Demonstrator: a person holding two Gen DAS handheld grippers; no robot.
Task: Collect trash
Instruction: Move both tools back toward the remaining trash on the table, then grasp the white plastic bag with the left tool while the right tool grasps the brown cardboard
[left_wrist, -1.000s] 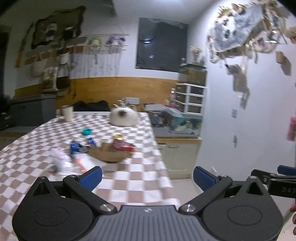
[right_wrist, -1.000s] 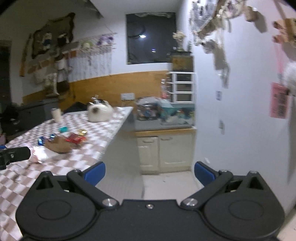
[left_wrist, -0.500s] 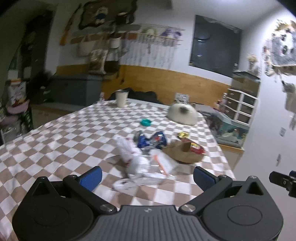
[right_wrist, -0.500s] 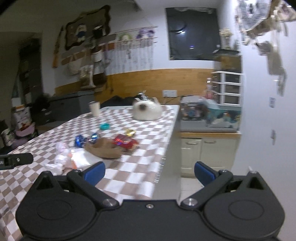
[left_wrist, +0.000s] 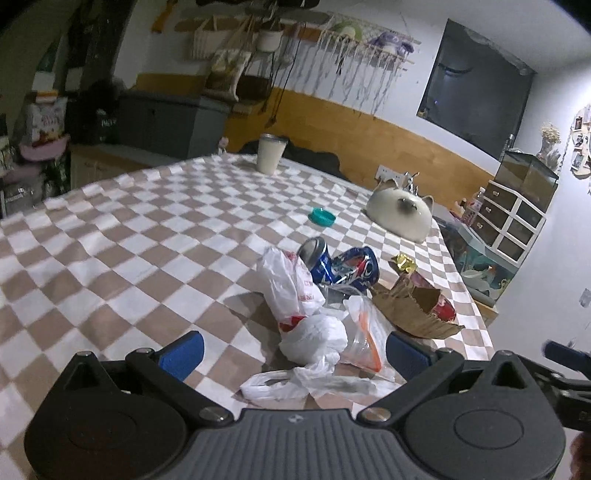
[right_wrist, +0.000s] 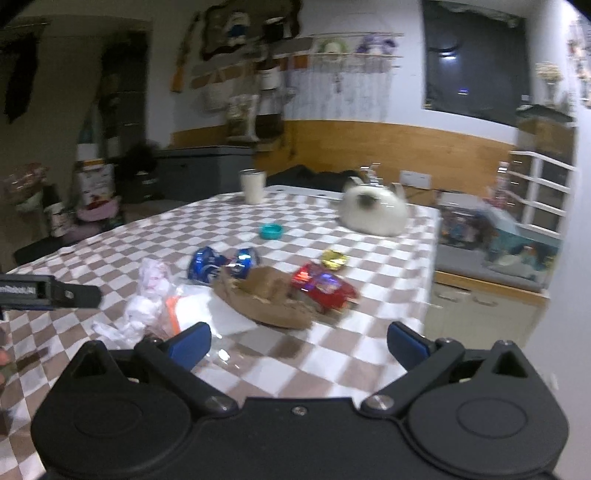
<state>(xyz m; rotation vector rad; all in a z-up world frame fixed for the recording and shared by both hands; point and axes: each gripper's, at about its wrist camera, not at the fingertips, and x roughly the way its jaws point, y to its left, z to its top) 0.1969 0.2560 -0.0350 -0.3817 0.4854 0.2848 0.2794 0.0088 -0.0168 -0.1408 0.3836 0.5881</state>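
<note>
A heap of trash lies on the checked tablecloth (left_wrist: 129, 258) near its right edge. It holds white plastic bags (left_wrist: 295, 295), a clear zip bag (left_wrist: 364, 332), two crushed blue cans (left_wrist: 343, 266), torn brown paper (left_wrist: 413, 310), a red wrapper (left_wrist: 445, 308) and a gold wrapper (left_wrist: 404, 263). My left gripper (left_wrist: 293, 354) is open just short of the white bags, touching nothing. My right gripper (right_wrist: 297, 345) is open with its jaws closing on nothing, a little before the brown paper (right_wrist: 266, 299) and the red wrapper (right_wrist: 325, 290). The cans (right_wrist: 221, 264) lie behind.
Farther back on the table stand a pale cup (left_wrist: 271, 153), a teal dish (left_wrist: 322, 216) and a white cat-like shape (left_wrist: 400, 214). The table's right edge (right_wrist: 430, 266) drops to a low cabinet (right_wrist: 480, 314). The left gripper's finger (right_wrist: 48, 291) shows at the left of the right wrist view.
Both views have swung left, from the wall and floor onto the table. The trash heap is now nearer and centred ahead of both grippers.
</note>
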